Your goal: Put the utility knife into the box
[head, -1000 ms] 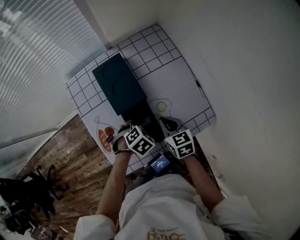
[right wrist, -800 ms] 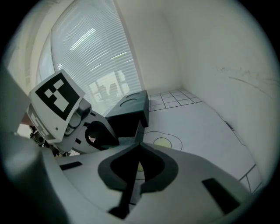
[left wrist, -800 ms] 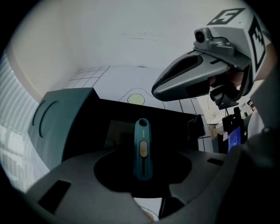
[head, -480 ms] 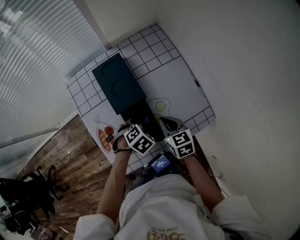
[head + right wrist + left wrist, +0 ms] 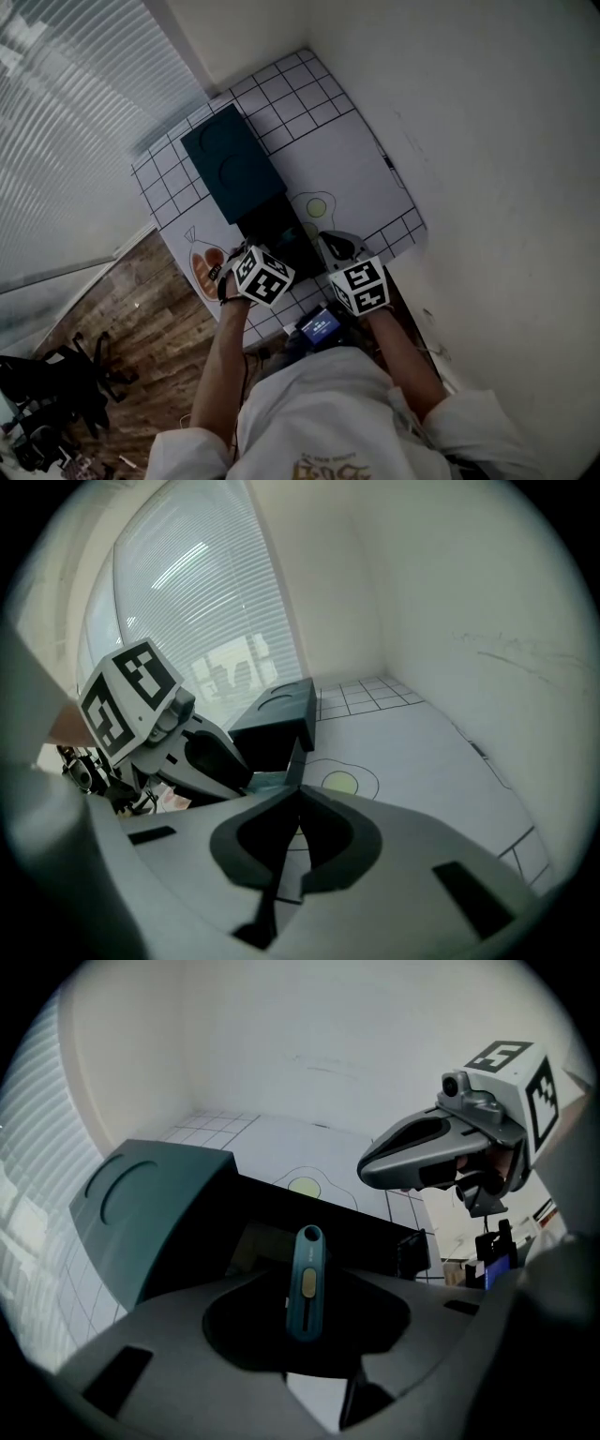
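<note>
A teal utility knife [image 5: 305, 1279] with a yellow slider stands between the dark pads of my left gripper [image 5: 307, 1290]. The jaws have just been closing a little on it, and it hangs over the open dark box [image 5: 375, 1230]. The teal lid [image 5: 141, 1204] lies back to the left. In the head view the left gripper [image 5: 270, 251] sits at the near end of the box [image 5: 277, 230]. My right gripper [image 5: 336, 246] hovers beside the box's right side. Its jaws meet with nothing between them in the right gripper view [image 5: 298, 794].
The box sits on a white mat [image 5: 347, 155] with a grid border and a drawn egg [image 5: 317, 206]. A wall runs along the mat's right edge and window blinds along the left. A small device with a blue screen [image 5: 321, 326] hangs at the person's chest.
The left gripper has rolled slightly and shifted a little to the left at the near end of the box. The right gripper has stayed put.
</note>
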Motion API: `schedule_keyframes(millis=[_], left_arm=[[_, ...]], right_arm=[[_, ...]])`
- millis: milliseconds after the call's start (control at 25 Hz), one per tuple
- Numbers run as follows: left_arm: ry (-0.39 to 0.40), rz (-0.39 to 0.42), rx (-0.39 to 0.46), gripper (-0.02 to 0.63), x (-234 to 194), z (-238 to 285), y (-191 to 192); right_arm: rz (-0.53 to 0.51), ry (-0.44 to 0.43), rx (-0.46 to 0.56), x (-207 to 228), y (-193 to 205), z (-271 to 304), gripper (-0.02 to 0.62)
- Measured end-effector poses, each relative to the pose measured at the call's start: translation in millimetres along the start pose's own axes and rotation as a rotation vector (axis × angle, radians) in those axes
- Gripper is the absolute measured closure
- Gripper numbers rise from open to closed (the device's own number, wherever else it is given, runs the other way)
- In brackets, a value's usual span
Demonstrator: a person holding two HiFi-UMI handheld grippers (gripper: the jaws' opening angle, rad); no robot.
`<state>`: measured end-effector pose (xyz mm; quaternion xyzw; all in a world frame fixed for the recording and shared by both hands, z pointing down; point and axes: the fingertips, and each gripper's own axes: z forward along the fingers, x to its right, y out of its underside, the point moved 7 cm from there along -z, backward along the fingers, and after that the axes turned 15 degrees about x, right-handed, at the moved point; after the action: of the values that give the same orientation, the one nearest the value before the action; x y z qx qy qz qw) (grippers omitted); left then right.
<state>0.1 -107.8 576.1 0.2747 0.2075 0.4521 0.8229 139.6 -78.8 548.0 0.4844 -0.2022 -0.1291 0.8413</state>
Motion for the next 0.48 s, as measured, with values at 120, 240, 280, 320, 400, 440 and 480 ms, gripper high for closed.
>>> schedule_keyframes(millis=[120,240,280,320,400,440,480], left_arm=[[-0.026,0.011,0.067,0.472,-2,-9,-1],[-0.068,-0.022,0.165,0.471,-6,-21,-5],[-0.086,-0.028,0.199,0.478,-8,-26,-7],[-0.103,-0.03,0.231,0.494,-8,-30,-9],[-0.132,-0.037,0.286,0.499,-7,-37,-11],[-0.147,-0.047,0.311,0.499,-6,-41,-11],[-0.164,-0.063,0.34,0.5,-6,-45,-11]], right_arm=[[0.002,0.011,0.007,0,2,-8,0.589],[0.002,0.02,0.013,-1,3,-14,0.589],[0.001,0.021,0.018,-1,3,-16,0.589],[0.0,0.023,0.024,-3,3,-19,0.589],[-0.003,0.026,0.036,-5,3,-25,0.589],[-0.005,0.027,0.04,-7,3,-28,0.589],[-0.007,0.028,0.044,-9,2,-30,0.589]])
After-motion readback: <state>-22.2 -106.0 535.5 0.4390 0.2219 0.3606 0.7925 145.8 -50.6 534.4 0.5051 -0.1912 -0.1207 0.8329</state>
